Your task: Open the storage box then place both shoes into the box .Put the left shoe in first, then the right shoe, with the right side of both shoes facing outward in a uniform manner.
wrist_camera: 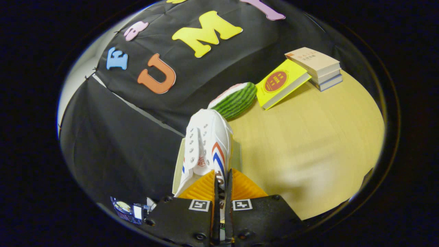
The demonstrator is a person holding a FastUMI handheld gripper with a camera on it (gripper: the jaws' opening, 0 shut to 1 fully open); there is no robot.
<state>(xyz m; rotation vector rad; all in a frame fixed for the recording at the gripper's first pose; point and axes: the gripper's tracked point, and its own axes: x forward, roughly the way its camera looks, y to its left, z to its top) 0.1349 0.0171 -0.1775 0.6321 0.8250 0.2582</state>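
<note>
Between ribbed fingers, the claw (222, 181) pinches a white canvas shoe (205, 144) by its heel edge.

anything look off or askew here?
Mostly fine. The tongs are shut on the white shoe, holding it off the table. Only oddity: the yellow book leans tilted against the book stack.

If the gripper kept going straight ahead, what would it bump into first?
The gripper is shut on the white sneaker, so the shoe leads. Straight beyond its toe lies the watermelon toy, probably first, though depth is unclear.
</note>
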